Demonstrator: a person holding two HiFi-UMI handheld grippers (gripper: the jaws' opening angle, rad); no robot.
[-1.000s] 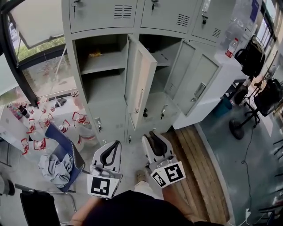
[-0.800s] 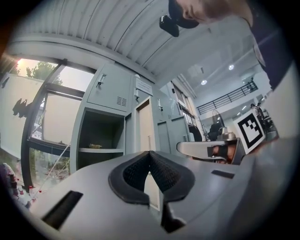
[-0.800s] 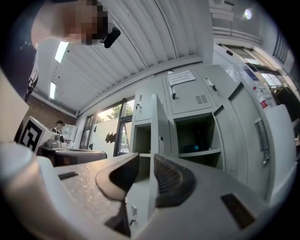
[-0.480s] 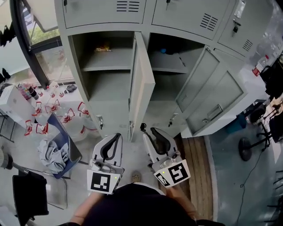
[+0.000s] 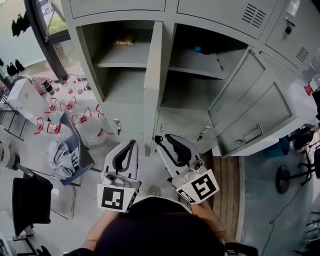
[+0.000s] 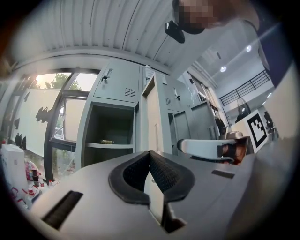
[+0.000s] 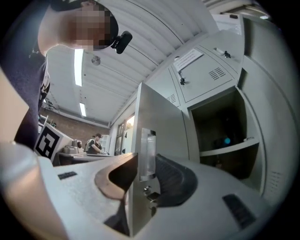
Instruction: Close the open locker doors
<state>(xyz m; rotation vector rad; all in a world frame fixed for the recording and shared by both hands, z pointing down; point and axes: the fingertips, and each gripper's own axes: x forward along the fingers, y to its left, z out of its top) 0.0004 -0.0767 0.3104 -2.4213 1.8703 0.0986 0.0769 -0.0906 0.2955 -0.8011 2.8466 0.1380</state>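
Cubes with square markers are sitting nearest the camera in the head view, one on each gripper. The left gripper (image 5: 133, 144) is pointing towards the lockers (image 5: 120, 7), just left of the foot of the middle door (image 5: 152, 85). In its own view the black pads are meeting at the tips and gripping nothing. A pale strip is showing through the gap behind the tips, and I cannot tell what it is.

The right gripper (image 5: 162, 138) is reaching in at the foot of that same door. Its jaws are standing apart and have just been opening. The door's free edge is running between them, and its recessed handle (image 7: 146, 154) is showing just past the tips. Whether the pads are touching the metal I cannot tell.

To the left on the floor, a chair (image 5: 75, 150) is carrying a crumpled grey cloth (image 5: 61, 160), with red-labelled bottles (image 5: 62, 105) standing beyond it. To the right, a strip of wooden boards (image 5: 227, 182) is running along the lockers' foot.

Further off, the middle door is standing open, edge-on, between two open compartments. The left compartment's shelf (image 5: 122, 62) is holding something small and yellowish, and something blue (image 5: 197, 49) is lying deep in the right one. The right door (image 5: 255, 107) is hanging wide open too, angled out to the right. The upper row of doors is sitting closed.
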